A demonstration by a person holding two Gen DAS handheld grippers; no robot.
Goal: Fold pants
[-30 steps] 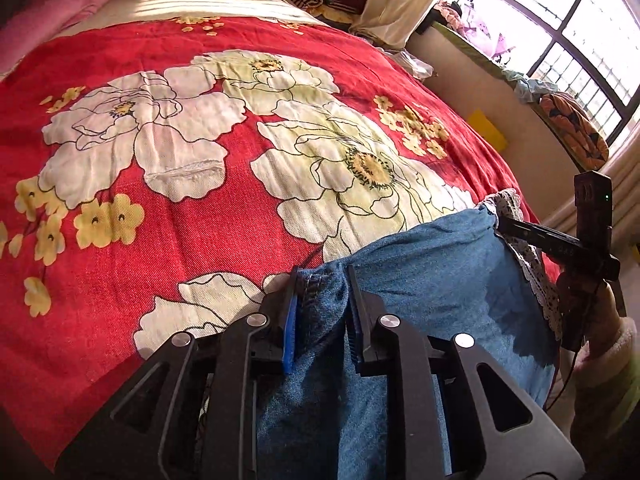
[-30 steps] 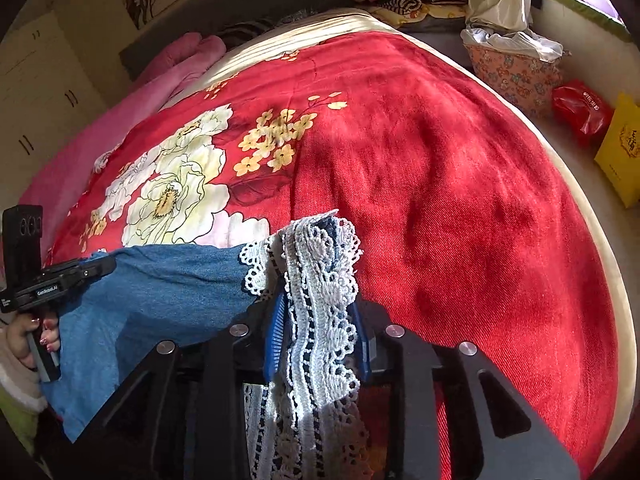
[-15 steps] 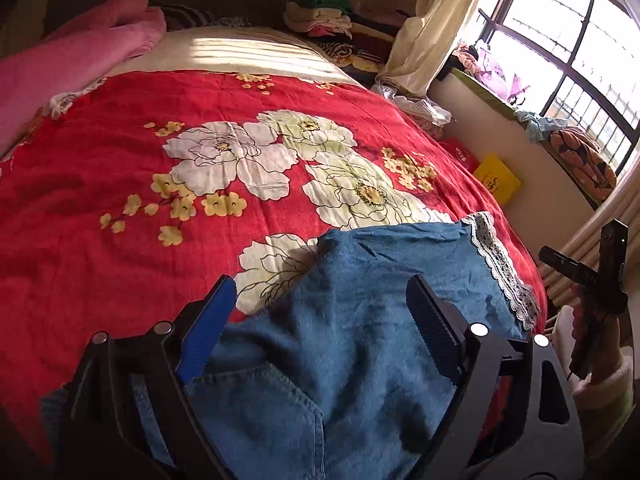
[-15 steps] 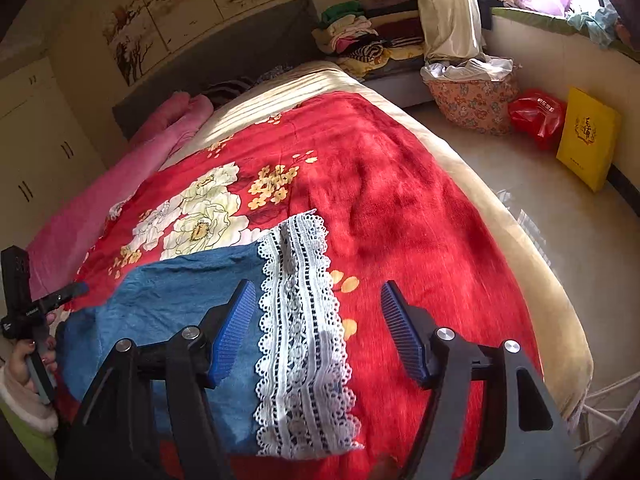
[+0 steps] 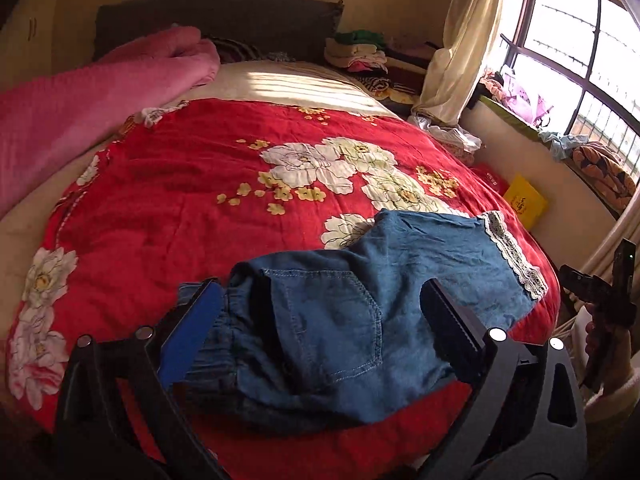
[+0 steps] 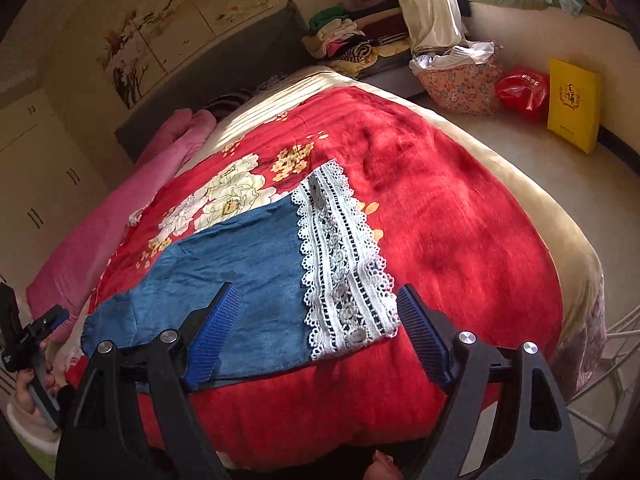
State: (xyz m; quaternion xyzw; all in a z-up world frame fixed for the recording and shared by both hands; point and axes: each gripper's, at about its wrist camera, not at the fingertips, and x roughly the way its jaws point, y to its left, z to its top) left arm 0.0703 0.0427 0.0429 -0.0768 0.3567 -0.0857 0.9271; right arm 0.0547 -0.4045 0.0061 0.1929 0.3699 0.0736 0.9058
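Note:
Blue denim pants (image 5: 360,304) with a white lace hem (image 5: 516,256) lie folded on the red floral bedspread (image 5: 200,200), near the bed's front edge. In the right wrist view the pants (image 6: 240,272) lie flat with the lace hem (image 6: 344,268) on the right. My left gripper (image 5: 320,320) is open and empty, held back above the waistband and back pocket. My right gripper (image 6: 320,328) is open and empty, held above the hem end. Neither touches the cloth.
A pink blanket (image 5: 80,96) lies along the bed's left side. Piles of clothes (image 5: 360,52) stand past the headboard end. On the floor to the right are a flowered basket (image 6: 460,80), a red bag (image 6: 520,88) and a yellow box (image 6: 572,104).
Both grippers were shut on the pants a second ago, the left on the waist and the right on the lace hem. They opened, let go and pulled back and up. The pants now lie on the bed.

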